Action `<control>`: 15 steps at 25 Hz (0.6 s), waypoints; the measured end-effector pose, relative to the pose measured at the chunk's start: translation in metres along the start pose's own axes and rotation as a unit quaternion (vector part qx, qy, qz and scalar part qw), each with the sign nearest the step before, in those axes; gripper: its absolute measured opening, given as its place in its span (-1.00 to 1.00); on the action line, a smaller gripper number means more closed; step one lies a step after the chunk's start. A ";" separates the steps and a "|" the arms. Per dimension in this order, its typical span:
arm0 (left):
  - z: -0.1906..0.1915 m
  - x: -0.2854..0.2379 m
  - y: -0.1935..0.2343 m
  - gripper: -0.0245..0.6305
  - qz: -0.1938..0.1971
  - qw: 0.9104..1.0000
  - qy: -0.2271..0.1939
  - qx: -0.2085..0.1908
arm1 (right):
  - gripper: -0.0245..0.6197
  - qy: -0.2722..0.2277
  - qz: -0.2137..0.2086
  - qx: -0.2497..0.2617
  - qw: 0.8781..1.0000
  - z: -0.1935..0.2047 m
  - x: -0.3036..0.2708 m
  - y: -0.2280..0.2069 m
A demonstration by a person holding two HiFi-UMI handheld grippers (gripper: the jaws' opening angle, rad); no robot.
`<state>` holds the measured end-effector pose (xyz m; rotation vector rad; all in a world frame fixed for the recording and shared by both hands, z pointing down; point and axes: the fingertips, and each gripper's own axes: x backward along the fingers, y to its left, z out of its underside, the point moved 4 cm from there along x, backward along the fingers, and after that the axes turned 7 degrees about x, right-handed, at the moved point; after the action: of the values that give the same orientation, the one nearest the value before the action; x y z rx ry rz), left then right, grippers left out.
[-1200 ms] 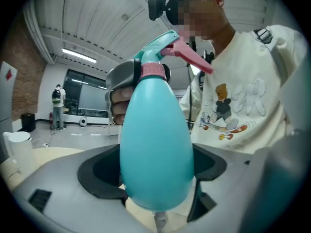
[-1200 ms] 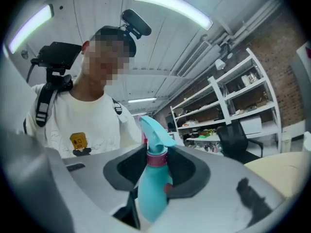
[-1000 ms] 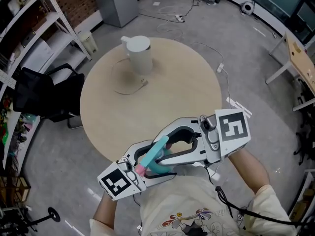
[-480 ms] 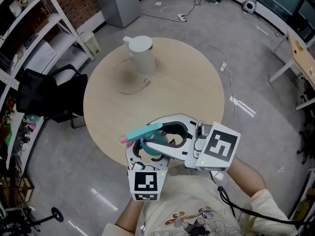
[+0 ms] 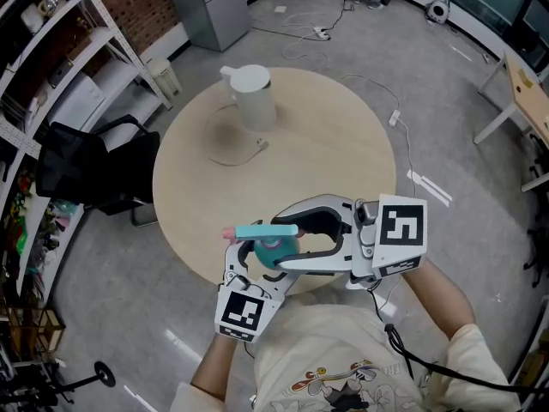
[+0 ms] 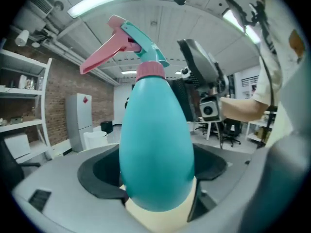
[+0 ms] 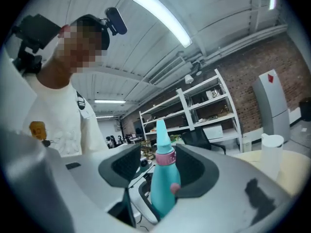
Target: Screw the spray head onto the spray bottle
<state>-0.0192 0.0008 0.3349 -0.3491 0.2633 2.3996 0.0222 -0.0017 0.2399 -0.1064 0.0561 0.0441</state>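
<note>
The left tongs [image 5: 260, 261] are clamped on the lower body of the teal spray bottle [image 6: 155, 149], the dark pads pressing its sides just above its cream-coloured base, and they hold it roughly upright. The right tongs [image 7: 163, 171] reach in from the other side at the height of the bottle's neck; their jaws have just been opening and now stand apart, with the pink collar [image 7: 165, 158] between the pads and a clear gap on at least one side, so they grip nothing. The spray head [image 6: 138, 40] sits on top of the bottle, its pink trigger sticking out to one side; how far it is screwed down cannot be told. Seen from the head view, both tongs and the bottle hang over the near edge of the round, pale worktop [image 5: 334, 153], close in front of the person's chest. At the far side of the worktop stands a white kettle [image 5: 251, 95], with a thin cable [image 5: 230, 160] looping beside it. Left of the worktop stand a black chair [image 5: 94, 166] and white shelving [image 5: 64, 54].
</note>
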 end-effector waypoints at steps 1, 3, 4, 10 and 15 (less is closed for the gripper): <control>0.000 0.002 -0.004 0.37 0.031 0.999 0.002 -0.012 | -0.27 0.002 -0.024 0.003 1.000 -0.001 0.003 0.002; 0.003 0.005 -0.013 0.37 0.106 0.994 0.009 -0.022 | -0.27 0.006 -0.082 0.006 0.997 -0.002 0.009 0.008; 0.005 0.006 -0.018 0.37 0.148 0.989 0.013 -0.019 | -0.27 0.007 -0.113 0.004 0.994 -0.003 0.011 0.010; 0.007 0.015 -0.045 0.37 0.318 0.948 0.027 0.001 | -0.28 0.004 -0.215 -0.022 0.976 -0.004 0.015 0.014; 0.007 0.020 -0.052 0.37 0.349 0.936 0.038 -0.013 | -0.28 0.007 -0.259 -0.030 0.965 -0.005 0.011 0.019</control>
<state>-0.0002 0.0533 0.3304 -0.4102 0.4517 3.0938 0.0320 0.0173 0.2322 -0.1804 0.0406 -0.4785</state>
